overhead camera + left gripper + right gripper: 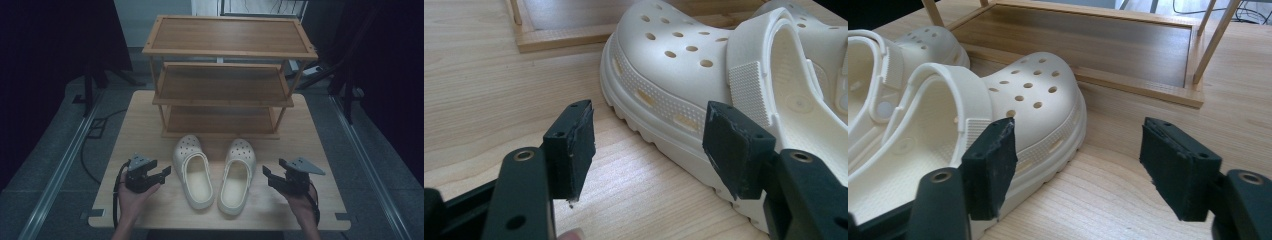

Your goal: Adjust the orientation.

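Observation:
Two cream clogs lie side by side on the wooden table, toes toward the shelf rack: the left clog (pixel 192 170) and the right clog (pixel 237 175). My left gripper (pixel 162 174) is open just left of the left clog, its jaws pointing at the shoe's side. In the left gripper view the left clog (pixel 684 65) lies ahead of the open left gripper (pixel 654 145), nothing between the pads. My right gripper (pixel 266 175) is open just right of the right clog. In the right gripper view the right clog (pixel 1033 100) sits beside the right gripper (pixel 1078 167).
A three-tier wooden shelf rack (pixel 225 52) stands at the back of the table (pixel 145 130), its bottom shelf (pixel 1088 42) right behind the clogs' toes. The floor beside the table has metal rails and dark stands.

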Motion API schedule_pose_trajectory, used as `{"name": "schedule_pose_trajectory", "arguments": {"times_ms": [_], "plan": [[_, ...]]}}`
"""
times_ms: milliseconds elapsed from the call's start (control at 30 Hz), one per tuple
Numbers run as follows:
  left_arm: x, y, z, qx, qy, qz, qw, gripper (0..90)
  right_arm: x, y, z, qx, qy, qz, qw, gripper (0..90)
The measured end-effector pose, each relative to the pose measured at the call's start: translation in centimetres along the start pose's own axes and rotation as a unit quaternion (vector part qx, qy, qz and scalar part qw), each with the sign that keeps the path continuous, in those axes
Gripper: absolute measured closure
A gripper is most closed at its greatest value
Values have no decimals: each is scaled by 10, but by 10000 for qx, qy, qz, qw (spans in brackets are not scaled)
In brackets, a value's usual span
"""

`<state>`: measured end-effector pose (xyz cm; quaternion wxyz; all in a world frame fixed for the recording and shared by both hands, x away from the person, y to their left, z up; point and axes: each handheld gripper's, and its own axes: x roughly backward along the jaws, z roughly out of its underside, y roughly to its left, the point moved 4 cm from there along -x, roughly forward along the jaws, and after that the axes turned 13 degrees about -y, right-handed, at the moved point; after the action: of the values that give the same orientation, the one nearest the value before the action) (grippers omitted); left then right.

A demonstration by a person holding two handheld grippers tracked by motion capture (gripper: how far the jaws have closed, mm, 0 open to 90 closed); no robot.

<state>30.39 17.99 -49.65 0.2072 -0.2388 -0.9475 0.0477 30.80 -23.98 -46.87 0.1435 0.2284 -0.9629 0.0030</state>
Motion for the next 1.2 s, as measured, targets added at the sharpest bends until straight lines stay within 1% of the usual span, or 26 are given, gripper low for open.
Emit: {"name": "schedule_pose_trajectory", "arguments": {"times_ms": [100, 200, 333, 367, 433, 533, 800, 833, 900, 1000, 1033, 1067, 1100, 1133, 1167, 1200], "plan": [[2, 1, -2, 20, -49, -5, 10000, 378, 0, -1, 0, -17, 34, -49, 10000, 343], [3, 2, -3, 35, -75, -11, 10000, 378, 1, -2, -1, 21, 129, -208, 9997, 367], [3, -5, -5, -8, -104, 30, 9999, 381, 9, -2, -8, 53, 19, -311, 9995, 399], [3, -7, -5, -35, -106, 72, 9999, 380, 10, -1, -9, 80, -5, -317, 9995, 404], [3, -11, -5, -71, -102, 119, 9999, 380, 13, 1, -11, 136, -28, -338, 9993, 414], [3, -14, -6, -101, -104, 149, 9998, 380, 14, 4, -14, 176, -35, -389, 9991, 414], [4, -12, -8, -95, -111, 146, 9998, 380, 14, 15, -19, 262, -64, -552, 9981, 422], [4, -12, -8, -89, -121, 141, 9998, 380, 15, 17, -20, 269, -79, -587, 9979, 432], [5, -11, -8, -95, -127, 127, 9998, 380, 16, 22, -22, 281, -99, -660, 9974, 480], [6, -11, -9, -85, -155, 123, 9998, 380, 19, 35, -28, 392, -147, -805, 9959, 570], [7, -11, -10, -84, -166, 120, 9998, 380, 19, 39, -30, 407, -155, -869, 9953, 588], [7, -11, -10, -82, -169, 122, 9997, 380, 20, 46, -33, 430, -186, -997, 9939, 616], [7, -12, -10, -84, -175, 125, 9997, 380, 20, 50, -34, 451, -205, -1048, 9933, 638], [7, -12, -11, -86, -180, 128, 9997, 380, 20, 59, -38, 524, -215, -1156, 9917, 694], [8, -12, -11, -85, -177, 127, 9997, 380, 20, 59, -38, 524, -215, -1156, 9917, 694], [8, -12, -11, -80, -179, 144, 9997, 379, 19, 63, -39, 546, -217, -1205, 9910, 717]]}}
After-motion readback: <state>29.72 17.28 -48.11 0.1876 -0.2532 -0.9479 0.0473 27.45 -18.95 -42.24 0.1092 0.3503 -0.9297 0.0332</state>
